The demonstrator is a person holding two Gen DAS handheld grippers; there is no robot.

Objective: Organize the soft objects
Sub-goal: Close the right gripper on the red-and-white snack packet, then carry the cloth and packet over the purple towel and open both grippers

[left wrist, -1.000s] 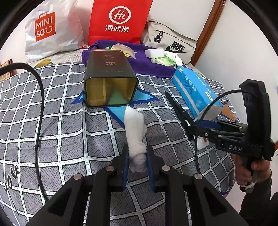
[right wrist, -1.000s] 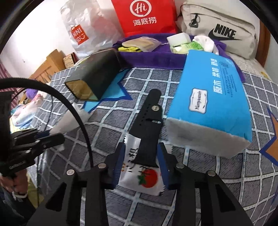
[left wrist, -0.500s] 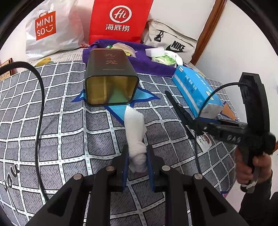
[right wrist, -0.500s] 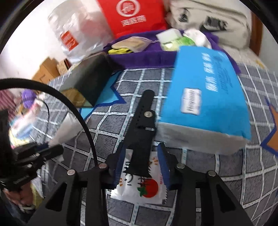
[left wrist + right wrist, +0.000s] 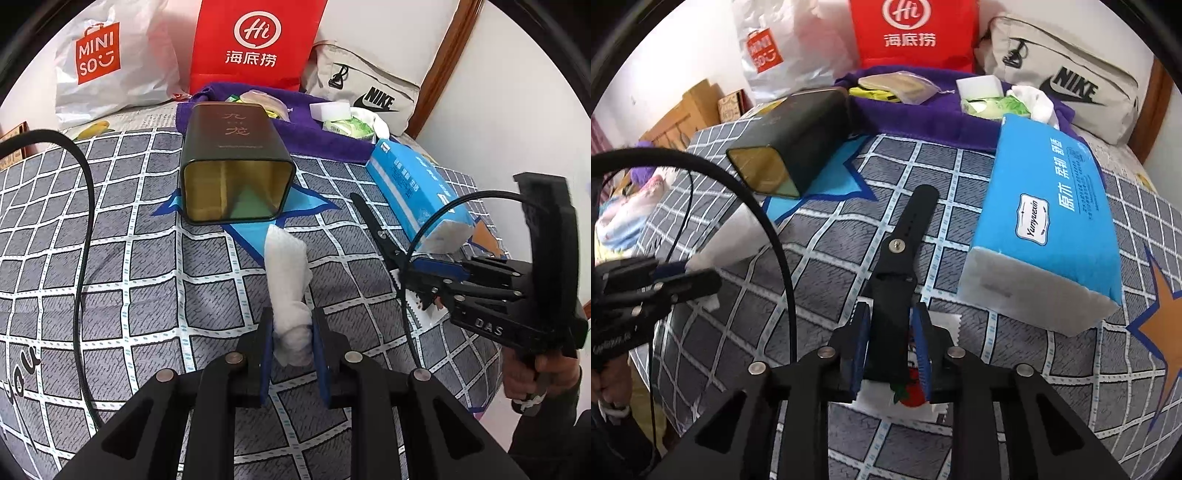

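My left gripper [image 5: 293, 341] is shut on a white rolled cloth [image 5: 288, 280] that sticks out toward a dark metal tin [image 5: 234, 166] lying on its side, open mouth facing me. The cloth [image 5: 733, 236] and tin [image 5: 790, 144] also show in the right wrist view. My right gripper [image 5: 892, 345] is shut on a black strap [image 5: 905, 251], which lies along the checked bedspread over a white snack packet [image 5: 916, 400] with a tomato print. The right gripper [image 5: 413, 277] shows at the right of the left wrist view.
A blue tissue pack [image 5: 1049, 210] lies right of the strap. A purple towel [image 5: 306, 133] behind the tin carries a sponge, green packets and other items. Miniso bag [image 5: 107, 59], red bag [image 5: 255, 40] and Nike bag [image 5: 365, 92] stand at the back. A cable [image 5: 83, 229] hangs at left.
The right gripper has closed in on the black strap and shifted forward over the snack packet. The left gripper and its cloth have barely moved.
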